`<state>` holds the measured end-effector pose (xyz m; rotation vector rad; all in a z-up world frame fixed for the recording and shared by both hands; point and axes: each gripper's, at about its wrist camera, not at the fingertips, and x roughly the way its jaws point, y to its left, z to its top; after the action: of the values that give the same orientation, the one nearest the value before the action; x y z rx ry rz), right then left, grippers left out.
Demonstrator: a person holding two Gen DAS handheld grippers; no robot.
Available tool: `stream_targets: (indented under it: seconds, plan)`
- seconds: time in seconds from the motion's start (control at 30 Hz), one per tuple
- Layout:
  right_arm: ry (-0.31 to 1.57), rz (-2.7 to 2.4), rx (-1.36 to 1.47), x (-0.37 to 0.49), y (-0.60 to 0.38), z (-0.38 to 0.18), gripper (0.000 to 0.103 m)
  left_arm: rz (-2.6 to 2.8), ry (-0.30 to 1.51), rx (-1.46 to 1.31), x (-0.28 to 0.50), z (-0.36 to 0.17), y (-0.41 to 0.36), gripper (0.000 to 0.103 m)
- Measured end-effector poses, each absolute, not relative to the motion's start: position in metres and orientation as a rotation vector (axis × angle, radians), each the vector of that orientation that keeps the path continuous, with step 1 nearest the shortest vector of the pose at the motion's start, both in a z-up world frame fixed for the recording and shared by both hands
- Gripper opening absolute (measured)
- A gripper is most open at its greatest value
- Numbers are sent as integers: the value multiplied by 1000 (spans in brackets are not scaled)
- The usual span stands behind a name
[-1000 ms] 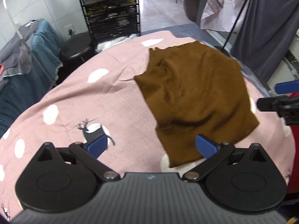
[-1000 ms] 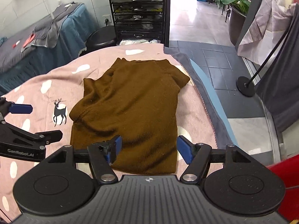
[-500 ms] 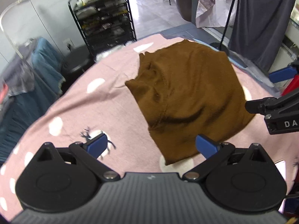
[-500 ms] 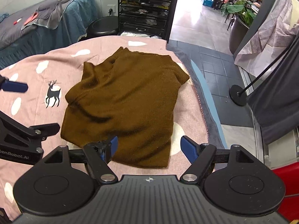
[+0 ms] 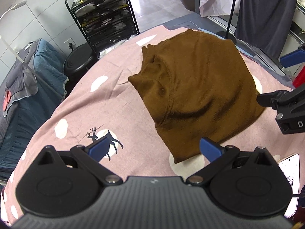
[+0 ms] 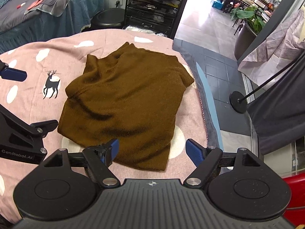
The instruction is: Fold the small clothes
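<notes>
From my left camera the brown sweater [image 5: 198,87] lies rumpled on the pink spotted bedspread [image 5: 99,103], filling the middle of the view and reaching toward 2 o'clock. Its near hem corner sits at about 6 o'clock of the garment, just ahead of my left hand-held gripper [image 5: 155,149], whose blue pads are spread wide with nothing between them. One pad hangs over the printed deer [image 5: 103,141] at 8 o'clock, the other over the sweater's near hem; whether either touches the cloth I cannot tell.

On the right camera the sweater [image 6: 124,103] sits dead centre, with a bunched sleeve at its 11 o'clock corner and dark creases across the lower body. My right hand-held gripper [image 6: 154,150] is also spread open and empty, its left pad over the near hem, its right pad over the bedspread [image 6: 57,57] just off the sweater's right edge.

Each gripper shows in the other's view: the right one at 3 o'clock on the left camera, the left one at 9 o'clock on the right camera.

A black wire rack [image 5: 106,19] stands beyond the bed at 12 o'clock.
</notes>
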<state>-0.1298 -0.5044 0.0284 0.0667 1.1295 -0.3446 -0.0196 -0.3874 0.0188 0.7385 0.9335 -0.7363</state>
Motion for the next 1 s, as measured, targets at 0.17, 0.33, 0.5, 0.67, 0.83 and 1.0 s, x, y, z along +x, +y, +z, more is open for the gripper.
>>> stream_targets:
  seconds: [0.17,0.33,0.5,0.67,0.83,1.0]
  plan:
    - [1137,-345,65,-131,-502,28,103,-742,939,757,-23,16,-388,103]
    - [1137,-355,69,-133,-502,28,103,-750,947,751,-24,16,-388,103]
    - [1135,-358,73,-132,-502,28,103,-763,957,740,-23,17,-389,103]
    - [1138,-359,73,-131,-502,28,103,-768,951,743,-25,16,-390,103]
    - [1138,-360,73,-131,-501,28,103,-787,904,737,-28,19,-388,103]
    - [1138,-360,71,-129,-503,28,103,-778,911,723,-27,21,-388,103]
